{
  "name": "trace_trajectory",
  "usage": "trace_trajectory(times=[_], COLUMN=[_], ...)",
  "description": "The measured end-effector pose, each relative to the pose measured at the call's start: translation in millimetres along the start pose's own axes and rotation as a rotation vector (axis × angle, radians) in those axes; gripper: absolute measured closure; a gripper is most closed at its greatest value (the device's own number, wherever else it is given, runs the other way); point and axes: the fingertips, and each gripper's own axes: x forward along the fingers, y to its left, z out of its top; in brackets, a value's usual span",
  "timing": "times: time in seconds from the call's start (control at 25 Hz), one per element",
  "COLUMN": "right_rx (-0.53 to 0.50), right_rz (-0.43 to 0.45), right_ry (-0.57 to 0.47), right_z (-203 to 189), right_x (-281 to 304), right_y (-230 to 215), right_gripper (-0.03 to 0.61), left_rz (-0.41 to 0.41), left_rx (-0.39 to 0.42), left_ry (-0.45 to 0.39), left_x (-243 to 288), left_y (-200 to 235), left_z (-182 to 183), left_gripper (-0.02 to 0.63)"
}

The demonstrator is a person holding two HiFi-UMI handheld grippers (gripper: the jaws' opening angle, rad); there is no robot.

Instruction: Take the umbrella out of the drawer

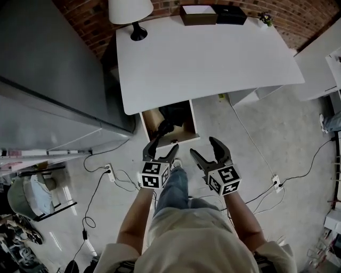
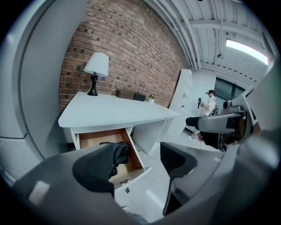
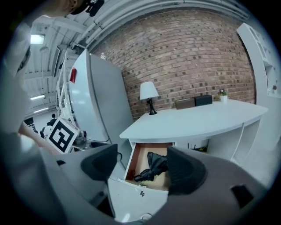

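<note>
Umbrella (image 3: 153, 166) x1, drawer (image 3: 139, 195) x1, hand-held grippers (image 1: 164, 145) (image 1: 203, 146) x2, jaws apart

white desk (image 1: 213, 58) with lamp (image 1: 130, 13), brown box (image 1: 198, 15), black box (image 1: 232, 14), small plant (image 1: 265, 20) (all at the back)

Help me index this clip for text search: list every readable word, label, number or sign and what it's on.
None can be read.
Square markers on the left tool and right tool: black-and-white patterns, no letters.
Red patch on the grey cabinet: too blurred to read.
</note>
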Motion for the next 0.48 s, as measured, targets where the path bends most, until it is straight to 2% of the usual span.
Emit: trace_trajectory(times=[0.48], right_rx=[0.056], right_rz=[-0.041], right_ry=[0.080], right_z=[-44.1], right_x=[60.6], right_y=[-36.3], right_gripper=[0.239], left_rz=[-0.061], left_rx=[0.087], left_ry=[0.175], left_x=[107.9], left_y=[36.2], left_z=[-54.9], left_gripper=[0.288])
